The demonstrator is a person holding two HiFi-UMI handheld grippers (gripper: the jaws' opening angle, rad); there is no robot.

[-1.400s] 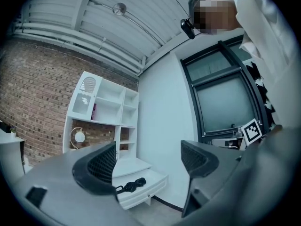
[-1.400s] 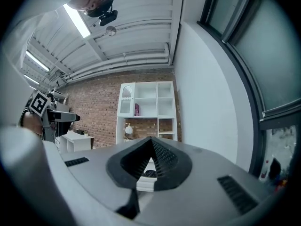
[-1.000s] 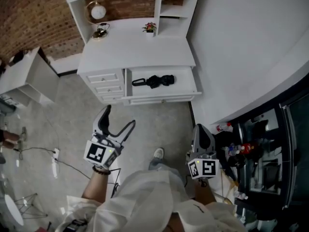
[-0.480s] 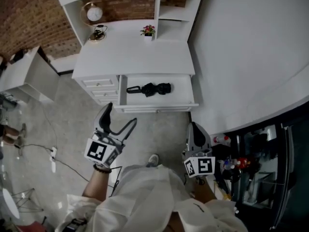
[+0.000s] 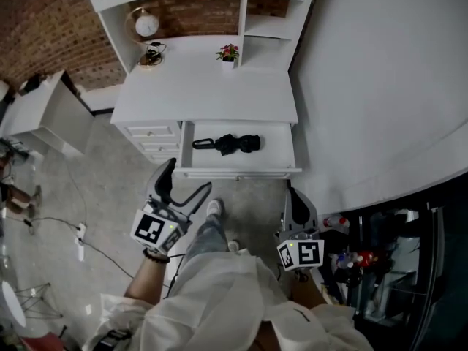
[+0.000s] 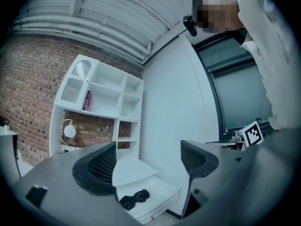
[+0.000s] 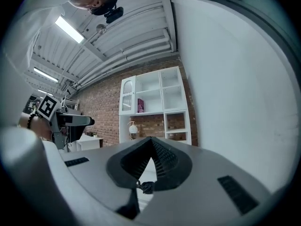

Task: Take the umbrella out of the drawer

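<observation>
Far left, side cabinet (image 5: 44,115): white, on the grey floor, apart from the desk.
Floor cable (image 5: 66,229): thin, trails across the floor near your left arm.
Left gripper (image 5: 188,178): in your left hand, over the floor in front of the small drawers. Fingers spread wide, nothing between them. Its own view looks over at the desk, with the black bundle low between the jaws.
Small drawers (image 5: 152,132): stack at the desk's left side, all pushed in.
Desk (image 5: 212,90): white, top mostly bare. Clock (image 5: 147,25) and plant pot (image 5: 231,52) sit at the back under the shelves.
Drawer (image 5: 281,141): the wide one, just right of the small stack, pulled out toward you.
Umbrella (image 5: 228,144): black, folded, lying flat across the middle of the drawer, strap loop pointing left. Both grippers are well apart from it.
Shoe (image 5: 213,208): yours, on the floor between the two grippers, near the drawer front.
Right gripper (image 5: 294,194): in your right hand, over the floor near the drawer's right front corner. Fingers pressed together, holding nothing.
Wall (image 5: 380,86): white, fills the right side beside the desk.
</observation>
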